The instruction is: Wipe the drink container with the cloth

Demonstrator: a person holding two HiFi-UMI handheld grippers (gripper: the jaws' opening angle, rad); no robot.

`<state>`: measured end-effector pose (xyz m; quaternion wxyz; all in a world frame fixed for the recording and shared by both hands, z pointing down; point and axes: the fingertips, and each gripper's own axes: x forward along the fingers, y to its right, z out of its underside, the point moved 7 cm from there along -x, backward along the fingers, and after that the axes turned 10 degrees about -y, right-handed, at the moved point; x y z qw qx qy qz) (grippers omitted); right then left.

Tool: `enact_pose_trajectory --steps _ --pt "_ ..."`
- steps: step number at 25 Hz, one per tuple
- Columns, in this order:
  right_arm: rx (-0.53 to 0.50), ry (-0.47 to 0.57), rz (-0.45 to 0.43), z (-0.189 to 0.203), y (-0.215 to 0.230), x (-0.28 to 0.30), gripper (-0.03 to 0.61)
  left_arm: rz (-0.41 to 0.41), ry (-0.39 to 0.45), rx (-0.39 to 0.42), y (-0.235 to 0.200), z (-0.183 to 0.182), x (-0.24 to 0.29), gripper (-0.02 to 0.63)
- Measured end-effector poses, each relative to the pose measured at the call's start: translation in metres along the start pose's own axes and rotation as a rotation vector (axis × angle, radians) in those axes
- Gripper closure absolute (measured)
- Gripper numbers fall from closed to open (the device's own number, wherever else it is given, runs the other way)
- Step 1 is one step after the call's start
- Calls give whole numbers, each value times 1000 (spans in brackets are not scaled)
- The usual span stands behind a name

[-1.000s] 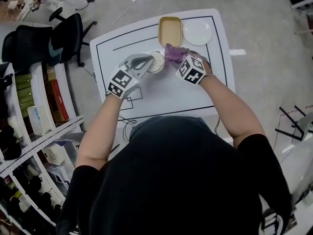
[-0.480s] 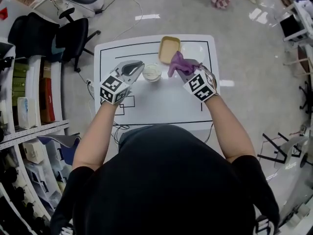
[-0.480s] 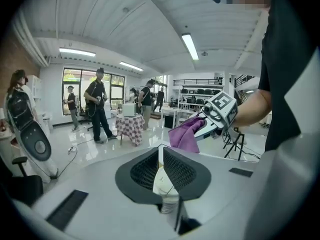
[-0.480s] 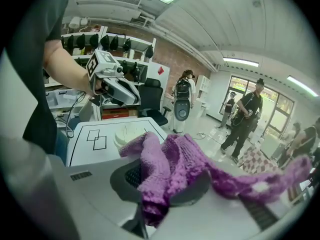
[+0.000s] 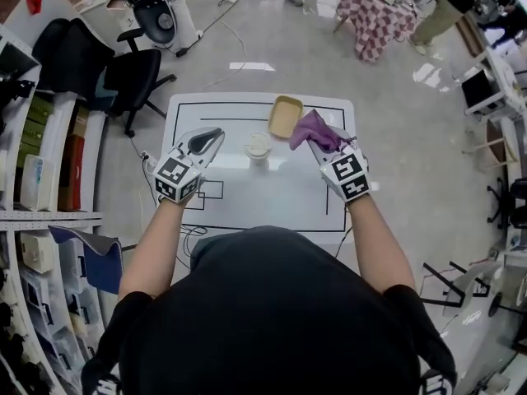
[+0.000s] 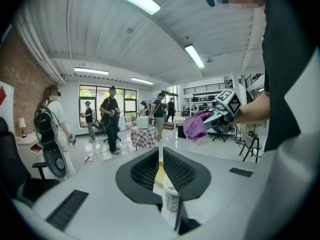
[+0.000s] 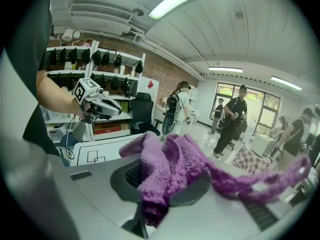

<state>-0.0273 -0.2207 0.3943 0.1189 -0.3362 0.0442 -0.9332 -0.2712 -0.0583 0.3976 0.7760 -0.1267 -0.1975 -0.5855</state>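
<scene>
Holding a purple cloth (image 5: 310, 129) in the right gripper (image 5: 324, 145) above the white tabletop (image 5: 272, 194).
Its fingers are clamped on the cloth; the left gripper (image 5: 212, 135) has its fingers (image 6: 142, 171) together, empty. The cup (image 5: 258, 146) stands upright on the tabletop between both grippers, near a tan tray (image 5: 285, 116).

White table (image 5: 272, 197) marked with black lines, drink container (image 5: 258, 146) near its middle, tan tray (image 5: 285, 117) just beyond
</scene>
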Motion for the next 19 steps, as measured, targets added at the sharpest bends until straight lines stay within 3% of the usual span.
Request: enact_pose_trajectory --steps 9,19 --pt "129 3 50 -8 -2 -36 503 -85 40 40 4 10 -48 581" --pt "169 33 27 14 13 -56 503 -89 52 -13 32 0 -37 583"
